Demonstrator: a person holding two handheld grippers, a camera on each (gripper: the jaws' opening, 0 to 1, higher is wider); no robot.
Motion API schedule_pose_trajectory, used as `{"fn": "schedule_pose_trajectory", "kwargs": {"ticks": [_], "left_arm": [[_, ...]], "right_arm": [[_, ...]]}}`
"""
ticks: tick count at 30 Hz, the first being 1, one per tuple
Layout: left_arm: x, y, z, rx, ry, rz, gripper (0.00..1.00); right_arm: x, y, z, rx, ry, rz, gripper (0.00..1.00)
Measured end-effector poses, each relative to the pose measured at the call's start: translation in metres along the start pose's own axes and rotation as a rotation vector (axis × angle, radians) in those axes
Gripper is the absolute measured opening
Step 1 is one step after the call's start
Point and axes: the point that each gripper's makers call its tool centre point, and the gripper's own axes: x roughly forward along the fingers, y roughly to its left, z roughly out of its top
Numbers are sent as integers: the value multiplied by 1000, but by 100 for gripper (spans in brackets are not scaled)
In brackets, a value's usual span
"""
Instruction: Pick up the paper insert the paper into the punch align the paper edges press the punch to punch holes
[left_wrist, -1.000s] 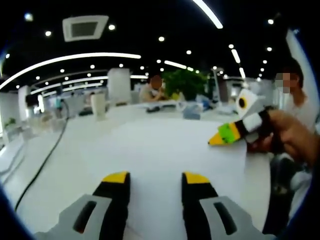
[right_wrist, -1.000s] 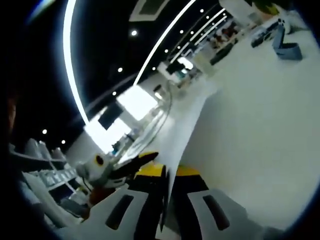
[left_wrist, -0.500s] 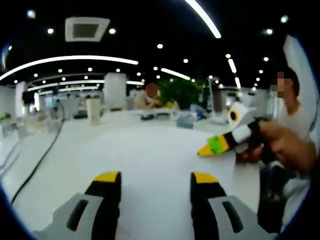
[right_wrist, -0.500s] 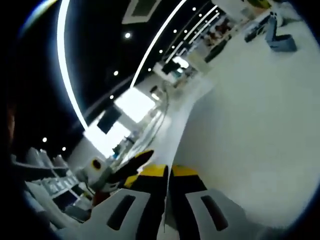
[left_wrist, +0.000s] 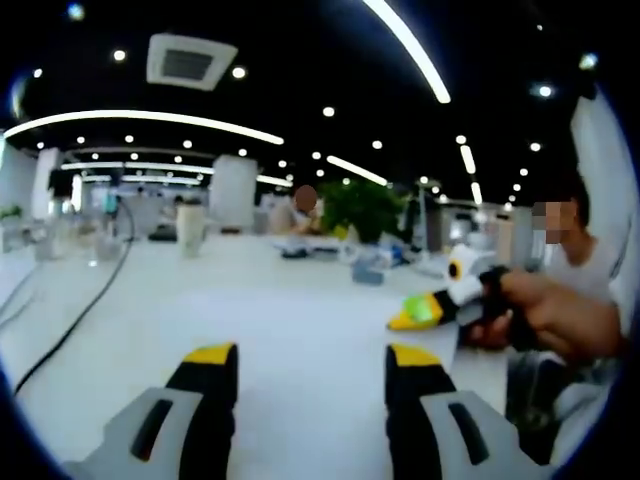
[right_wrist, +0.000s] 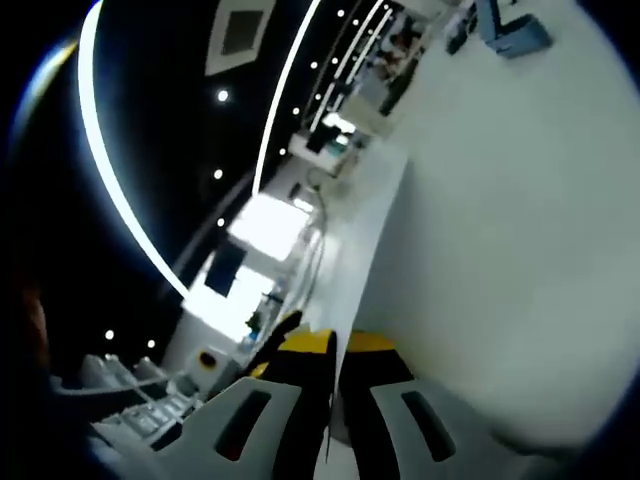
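here the right gripper (right_wrist: 334, 345) has its yellow-tipped black jaws pinched together on the thin edge of the paper (right_wrist: 480, 200), a smooth white sheet spreading ahead of them. the left gripper (left_wrist: 310, 362) holds its matching jaws wide apart, the sheet lying just beyond them. no writing is readable.

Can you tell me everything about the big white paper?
The paper is one plain white sheet, thin and smooth, with nothing printed that can be seen. It is held up off the white table, spread almost flat. In the left gripper view the right gripper pinches its right edge, and the open left gripper has one yellow-tipped jaw on each side in front of it. In the right gripper view the sheet runs edge-on between the closed jaws.
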Motion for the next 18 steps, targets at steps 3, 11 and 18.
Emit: {"fn": "schedule_pose_trajectory", "kwargs": {"ticks": [3,11,18], "left_arm": [[-1,3,2,-19,-13,8,59],[-1,3,1,-8,-6,5,57],[-1,2,0,-5,-2,4,57]], "right_arm": [[0,0,1,13,-6,-1,5],[-4,-4,7,69,-23,-2,5],[-13,1,6,382,34,56,4]]}}
